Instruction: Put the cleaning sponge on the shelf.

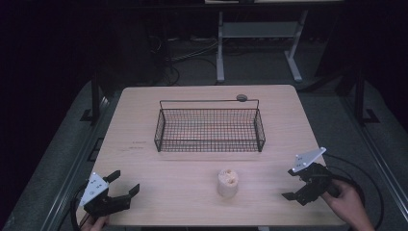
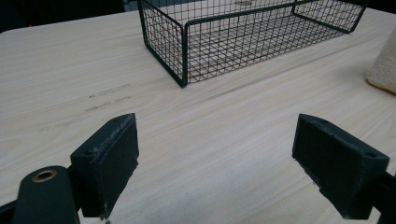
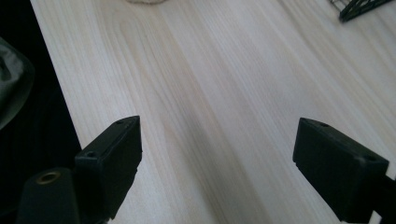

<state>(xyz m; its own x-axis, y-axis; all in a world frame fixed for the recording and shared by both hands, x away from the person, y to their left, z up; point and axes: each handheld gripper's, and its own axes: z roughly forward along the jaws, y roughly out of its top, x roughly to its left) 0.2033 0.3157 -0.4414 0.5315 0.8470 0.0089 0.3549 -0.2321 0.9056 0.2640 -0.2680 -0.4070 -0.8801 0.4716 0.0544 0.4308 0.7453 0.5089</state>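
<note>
Nothing is held yet, so this looks like the very start of the work: both sets of tongs hover low over the near edge of the desk (image 1: 144, 110) with their jaws spread wide and nothing between them. The left tongs (image 1: 126, 184) sit at the near left corner, the right tongs (image 1: 291, 184) at the near right, and the pale, stubby bread-like roll (image 1: 227, 182) stands upright on the desk between them, near the front edge and well apart from both. Beyond it, toward the middle of the desk, stands the black wire basket (image 1: 210, 143), with no goods inside that I can make out. My guess is that the roll is meant for the basket; the next move would call for one hand to swing inward, bring its open jaws around the roll's sides, and close gently, since it looks soft and could crush. The desk is light wood with a straight grain and a few faint dark scuff marks (image 2: 109, 96) left of the basket. The room around is dim, with a white frame (image 1: 220, 48) on the grey floor beyond the far edge.
</note>
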